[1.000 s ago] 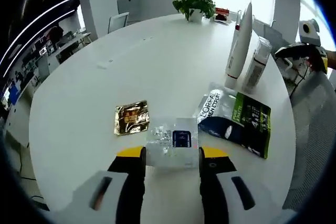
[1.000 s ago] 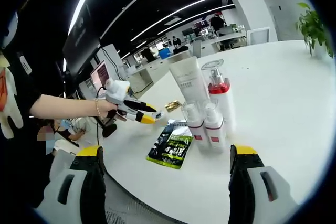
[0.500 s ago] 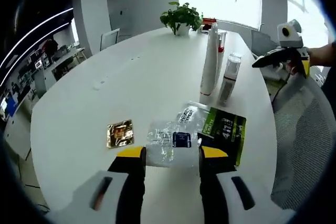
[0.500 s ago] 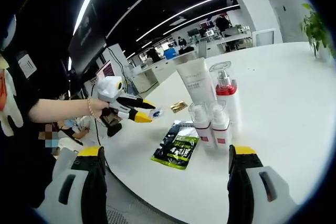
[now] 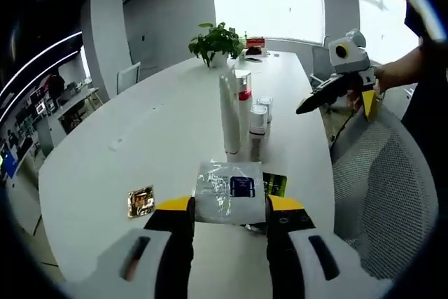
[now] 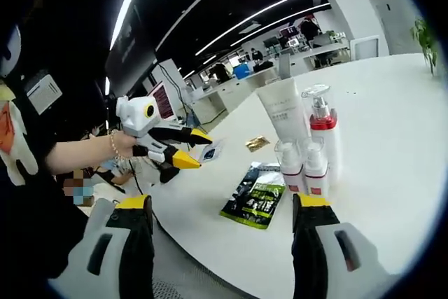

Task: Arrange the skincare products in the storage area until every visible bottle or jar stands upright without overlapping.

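Note:
My left gripper (image 5: 229,206) is shut on a clear sachet with a dark blue label (image 5: 230,191), held above the round white table (image 5: 154,138). From the right gripper view that left gripper (image 6: 183,149) hangs off the table's near edge with the sachet (image 6: 210,152) in its jaws. A tall white tube (image 5: 228,113), a red-collared pump bottle (image 5: 243,103) and two small clear-capped bottles (image 5: 257,127) stand upright together. The same cluster (image 6: 308,148) stands right of centre. A green-and-black sachet (image 6: 257,197) lies flat. A gold sachet (image 5: 141,201) lies to the left. My right gripper (image 6: 222,204) is open.
A potted plant (image 5: 215,41) stands at the table's far end. A grey mesh chair (image 5: 385,194) is close at the right, and a person's hand holds the right gripper (image 5: 343,82) above it. Office desks and monitors (image 6: 231,78) fill the background.
The left gripper has lifted and pulled back with the clear sachet, so the table looks farther and the upright bottles sit nearer centre. The right gripper stayed open, its view shifting slightly.

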The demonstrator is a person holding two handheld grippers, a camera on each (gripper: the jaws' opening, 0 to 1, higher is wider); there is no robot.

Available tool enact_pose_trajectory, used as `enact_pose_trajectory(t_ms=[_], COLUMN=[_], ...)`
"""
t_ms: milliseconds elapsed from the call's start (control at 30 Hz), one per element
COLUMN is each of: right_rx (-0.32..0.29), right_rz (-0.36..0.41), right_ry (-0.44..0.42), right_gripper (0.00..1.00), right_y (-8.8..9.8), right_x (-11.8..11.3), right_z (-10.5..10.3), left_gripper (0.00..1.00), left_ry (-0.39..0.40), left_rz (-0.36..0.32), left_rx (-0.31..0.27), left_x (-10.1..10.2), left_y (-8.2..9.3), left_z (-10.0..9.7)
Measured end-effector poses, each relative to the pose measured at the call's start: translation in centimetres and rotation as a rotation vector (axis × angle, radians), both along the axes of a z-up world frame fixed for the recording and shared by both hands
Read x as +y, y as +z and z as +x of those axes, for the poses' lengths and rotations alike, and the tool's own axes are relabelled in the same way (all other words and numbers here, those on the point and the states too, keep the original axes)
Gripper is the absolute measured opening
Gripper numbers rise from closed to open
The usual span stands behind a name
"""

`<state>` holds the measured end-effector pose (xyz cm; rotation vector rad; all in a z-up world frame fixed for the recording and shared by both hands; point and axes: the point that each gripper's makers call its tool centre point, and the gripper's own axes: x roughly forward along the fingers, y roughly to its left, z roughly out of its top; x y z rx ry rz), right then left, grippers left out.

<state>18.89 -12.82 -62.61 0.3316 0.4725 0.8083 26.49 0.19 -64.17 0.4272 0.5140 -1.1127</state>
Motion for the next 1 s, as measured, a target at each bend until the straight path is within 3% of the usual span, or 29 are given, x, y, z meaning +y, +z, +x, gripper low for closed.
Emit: enact_pose_trajectory(t_ms=[233, 300, 500, 800, 1000], right_rx=[0.011, 0.013, 0.020, 0.104, 0.155], right_rz=[0.035, 0.045, 0.045, 0.109, 0.168], right_ry=[0.102, 0.130, 0.201, 0.184, 0.173], right_gripper=[0.62, 0.58, 0.45, 0.33, 0.22], right_y=[0.8, 1.0, 1.1, 0.9, 0.9], right_x=[3.1, 3.8, 5.5, 5.8, 6.2], right_z=[-0.1, 0.0, 0.2, 1.0, 1.3], left_gripper=[0.38, 0.38, 0.38, 0.38, 0.38], left_ry=[-0.044, -0.059, -0.111, -0.145, -0.166], left_rz=[-0.017, -0.007, 0.031, 0.041, 0.037], left_rx=[-0.011, -0.041, -0.053, -0.079, -0.088], left_x=[-1.2, -1.3, -2.2, -3.8, -4.2], left_y=[1.7, 1.7, 1.2, 2.2, 2.8], left_z=[-2.8, -3.3, -5.9, -8.7, -9.3])
